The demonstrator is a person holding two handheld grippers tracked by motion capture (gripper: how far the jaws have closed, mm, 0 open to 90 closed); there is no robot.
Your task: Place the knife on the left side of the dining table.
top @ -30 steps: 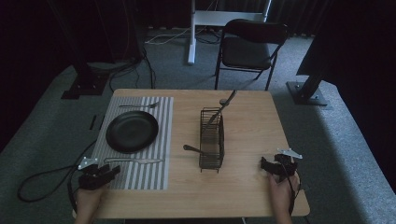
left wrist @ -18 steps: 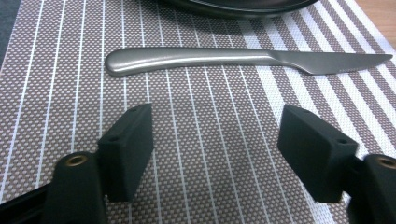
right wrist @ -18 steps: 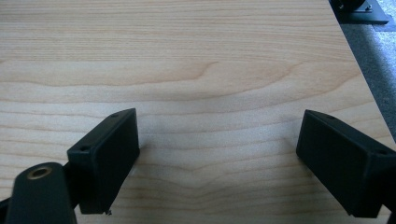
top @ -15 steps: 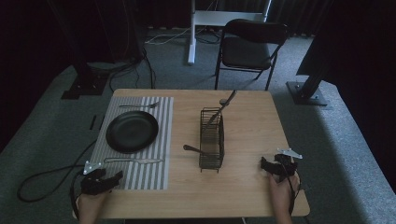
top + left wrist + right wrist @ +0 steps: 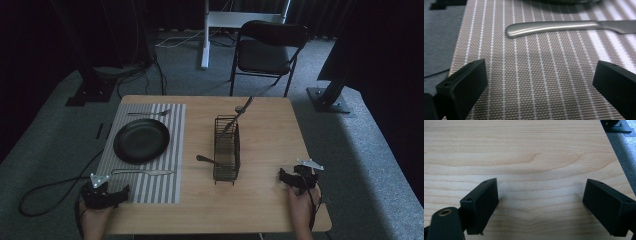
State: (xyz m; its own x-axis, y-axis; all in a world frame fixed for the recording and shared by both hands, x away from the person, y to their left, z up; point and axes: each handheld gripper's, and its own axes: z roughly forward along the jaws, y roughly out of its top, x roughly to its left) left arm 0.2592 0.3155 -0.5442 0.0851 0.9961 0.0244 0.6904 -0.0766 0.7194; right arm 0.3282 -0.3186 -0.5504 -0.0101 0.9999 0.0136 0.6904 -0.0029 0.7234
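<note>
The knife [image 5: 574, 27] lies flat on the striped mat [image 5: 165, 187], just below the black plate [image 5: 141, 141], its handle end nearest our left gripper [image 5: 118, 194]. That gripper's fingers [image 5: 461, 86] stand wide apart with nothing between them, so we judge the pickup has not begun. Our right gripper [image 5: 281, 177] rests on the bare desk [image 5: 265, 210], equally spread and empty. The wire basket [image 5: 226, 150] with 2 utensils stands mid-desk, well apart; a fork [image 5: 148, 113] lies above the plate. Nothing blocks the knife.
</note>
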